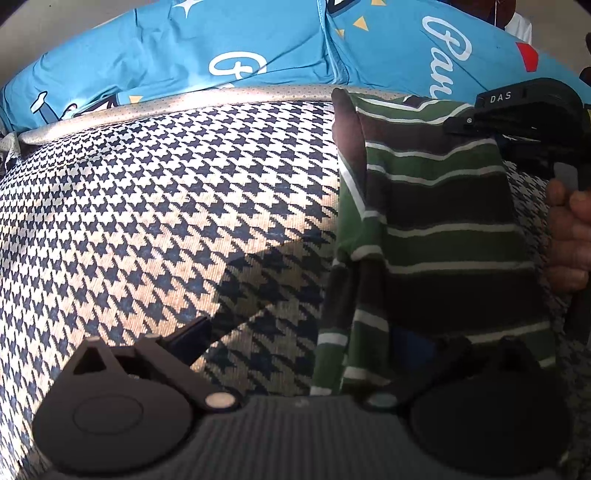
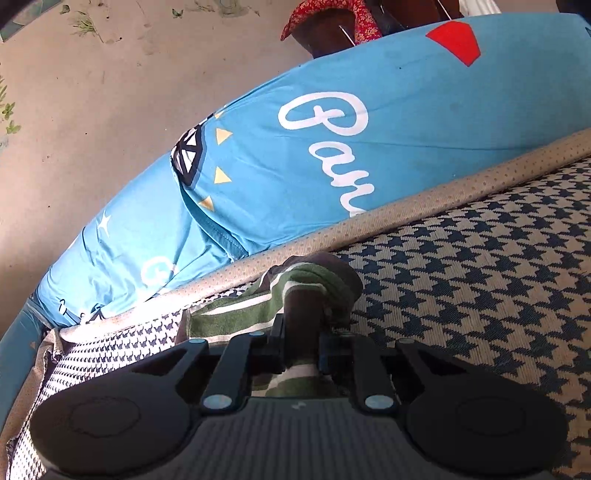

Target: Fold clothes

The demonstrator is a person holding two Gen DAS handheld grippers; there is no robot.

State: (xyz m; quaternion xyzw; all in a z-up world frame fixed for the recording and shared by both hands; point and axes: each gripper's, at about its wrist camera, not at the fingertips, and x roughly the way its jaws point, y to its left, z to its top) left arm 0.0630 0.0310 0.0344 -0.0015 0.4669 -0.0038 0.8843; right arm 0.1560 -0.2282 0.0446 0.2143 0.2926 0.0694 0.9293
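A green and brown striped garment with thin white lines hangs down at the right of the left wrist view, above a houndstooth cover. My right gripper holds its upper edge there, with a hand below it. In the right wrist view the right gripper is shut on a bunched fold of the striped garment. My left gripper stands open low beside the garment. Its left finger shows over the cover, while the hanging cloth hides the other finger.
Blue fabric with white script lettering lies along the far side behind a beige dotted border. Beyond it is a tan floor. A red patterned cloth shows at the top edge.
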